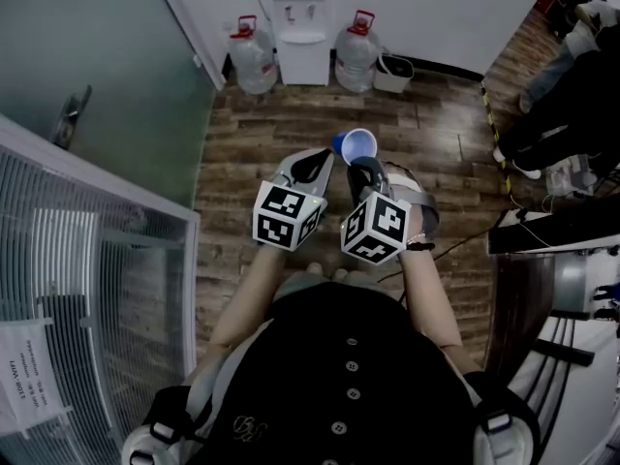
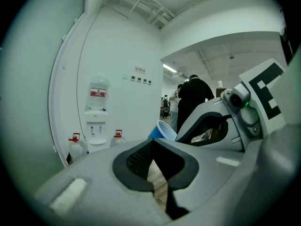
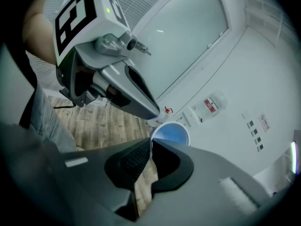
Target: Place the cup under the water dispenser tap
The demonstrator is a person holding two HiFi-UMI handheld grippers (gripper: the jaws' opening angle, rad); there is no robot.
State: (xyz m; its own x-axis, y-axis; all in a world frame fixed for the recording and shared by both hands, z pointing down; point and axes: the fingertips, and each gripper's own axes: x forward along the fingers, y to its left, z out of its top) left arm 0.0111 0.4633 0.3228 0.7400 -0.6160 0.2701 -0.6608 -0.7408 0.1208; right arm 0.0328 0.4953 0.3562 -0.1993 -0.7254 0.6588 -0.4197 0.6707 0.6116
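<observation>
Head view: the right gripper (image 1: 360,168) pinches the rim of a blue cup (image 1: 356,144), holding it in the air above the wooden floor (image 1: 436,114), well apart from the white water dispenser (image 1: 298,27) against the far wall. The left gripper (image 1: 315,163), just beside it, is pressed together and empty.

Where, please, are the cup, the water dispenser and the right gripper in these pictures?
cup (image 1: 360,146), head view, on its white inside.
water dispenser (image 1: 298,61), head view, on its white front below the taps.
right gripper (image 3: 150,142), right gripper view, between its fingertips, closed on the cup's rim.
</observation>
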